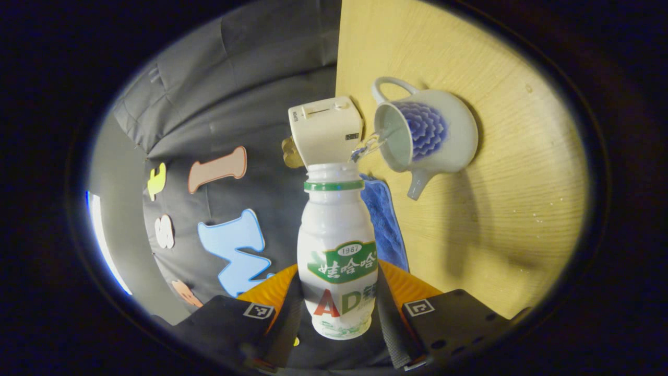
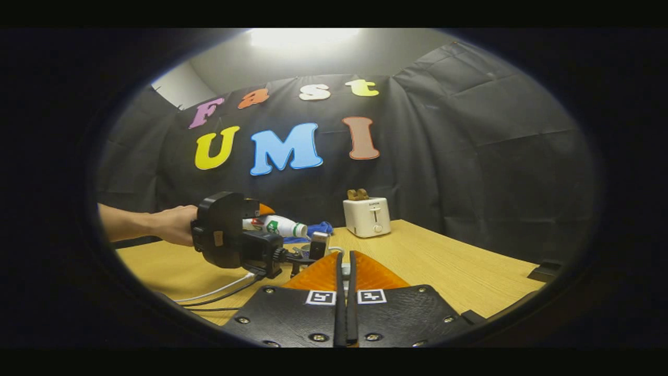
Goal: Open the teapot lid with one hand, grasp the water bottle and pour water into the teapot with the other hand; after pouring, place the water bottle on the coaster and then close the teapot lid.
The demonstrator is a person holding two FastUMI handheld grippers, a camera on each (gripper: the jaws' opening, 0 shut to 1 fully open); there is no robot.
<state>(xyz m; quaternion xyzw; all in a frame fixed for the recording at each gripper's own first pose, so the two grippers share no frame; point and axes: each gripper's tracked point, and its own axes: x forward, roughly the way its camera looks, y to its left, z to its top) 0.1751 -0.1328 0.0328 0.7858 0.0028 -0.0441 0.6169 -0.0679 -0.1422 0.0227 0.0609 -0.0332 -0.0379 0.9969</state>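
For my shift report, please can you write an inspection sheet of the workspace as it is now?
Surface: wooden table, a few small droplets on it.
Job's things: water bottle tilted, water running from its mouth into the teapot; teapot open; lid and coaster cannot be told.
Clutter: white toaster with toast in it; blue cloth.
Grippers: left gripper shut on the bottle; right gripper has fingers almost together, whether on something cannot be told.
Cables: white and black cables under the left gripper.
Surroundings: black cloth wall; a hand holds the left gripper.
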